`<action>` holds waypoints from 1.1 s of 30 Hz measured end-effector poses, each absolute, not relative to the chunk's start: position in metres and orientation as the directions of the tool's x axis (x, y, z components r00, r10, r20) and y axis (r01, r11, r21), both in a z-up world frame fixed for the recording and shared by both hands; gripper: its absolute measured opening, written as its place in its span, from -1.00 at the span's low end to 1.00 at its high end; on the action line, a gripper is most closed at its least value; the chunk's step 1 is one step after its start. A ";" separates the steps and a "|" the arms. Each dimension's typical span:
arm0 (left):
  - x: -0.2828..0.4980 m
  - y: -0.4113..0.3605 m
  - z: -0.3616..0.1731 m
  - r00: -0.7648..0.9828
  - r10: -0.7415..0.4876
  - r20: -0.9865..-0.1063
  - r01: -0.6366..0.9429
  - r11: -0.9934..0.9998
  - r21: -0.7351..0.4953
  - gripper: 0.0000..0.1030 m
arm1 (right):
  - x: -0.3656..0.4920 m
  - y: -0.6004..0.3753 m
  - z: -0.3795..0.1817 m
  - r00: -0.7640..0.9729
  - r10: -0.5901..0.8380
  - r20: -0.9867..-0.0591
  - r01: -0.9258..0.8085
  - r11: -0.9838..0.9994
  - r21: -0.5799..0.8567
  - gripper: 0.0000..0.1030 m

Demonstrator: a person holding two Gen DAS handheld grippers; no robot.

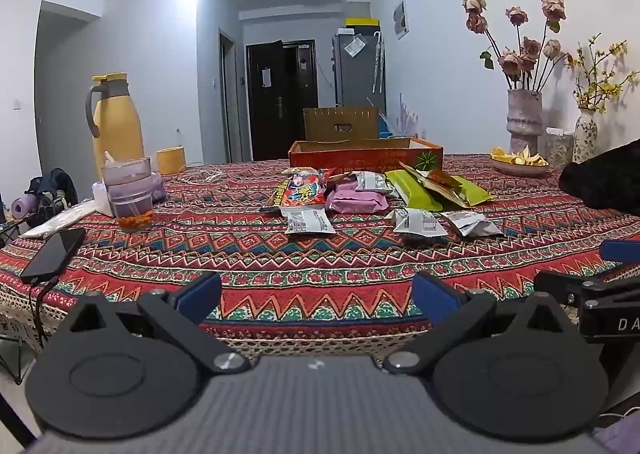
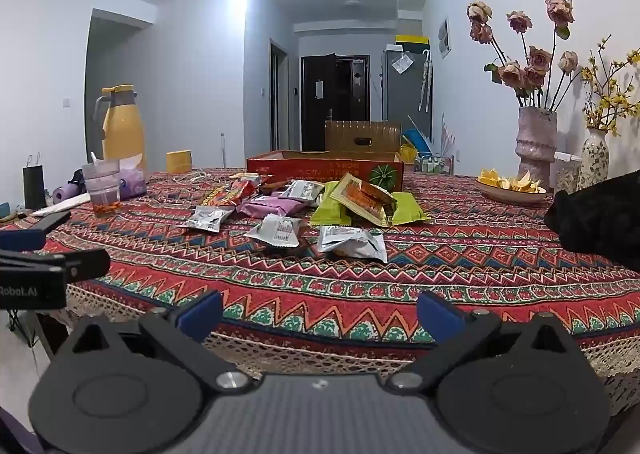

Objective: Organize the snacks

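Several snack packets lie loose on the patterned tablecloth point(image 1: 304, 254): a red packet point(image 1: 300, 192), a pink one point(image 1: 358, 200), green ones point(image 1: 416, 194) and silver ones point(image 1: 310, 222). Behind them stands a shallow red cardboard box point(image 1: 366, 156). My left gripper point(image 1: 316, 294) hangs open and empty over the near table edge, well short of the snacks. In the right wrist view the same pile shows: silver packets point(image 2: 352, 244), green ones point(image 2: 332, 210), a pink one point(image 2: 272, 208), the red box point(image 2: 324, 170). My right gripper point(image 2: 320, 316) is open and empty too.
A yellow jug point(image 1: 116, 126), a plastic cup point(image 1: 130, 190) and a phone point(image 1: 54, 256) sit at the left. A bowl of fruit peel point(image 1: 520, 162) and two flower vases point(image 1: 524, 120) stand at the right, beside a black object point(image 1: 604, 184). A wooden chair back point(image 1: 340, 124) rises behind the box.
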State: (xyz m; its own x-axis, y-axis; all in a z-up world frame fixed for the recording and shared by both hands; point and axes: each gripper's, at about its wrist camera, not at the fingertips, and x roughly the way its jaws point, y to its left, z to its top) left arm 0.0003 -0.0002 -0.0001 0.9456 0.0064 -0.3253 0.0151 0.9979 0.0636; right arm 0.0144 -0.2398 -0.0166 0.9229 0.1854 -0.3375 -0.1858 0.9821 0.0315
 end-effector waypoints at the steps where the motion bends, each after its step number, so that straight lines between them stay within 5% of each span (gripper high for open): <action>1: 0.000 0.000 0.000 0.946 0.008 -0.323 0.014 0.998 0.066 1.00 | 0.016 -0.239 -0.017 0.912 0.182 -0.368 -0.186 0.982 0.025 1.00; 33: -0.001 0.000 0.001 0.951 0.010 -0.310 0.015 0.997 0.079 1.00 | 0.018 -0.236 -0.020 0.915 0.182 -0.359 -0.187 0.982 0.020 1.00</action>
State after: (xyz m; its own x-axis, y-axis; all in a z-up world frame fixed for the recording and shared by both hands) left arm -0.0014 -0.0001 0.0012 0.9505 0.0105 -0.3104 0.0146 0.9968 0.0785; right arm 0.0180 -0.2359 -0.0196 0.9154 0.1818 -0.3591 -0.1872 0.9821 0.0199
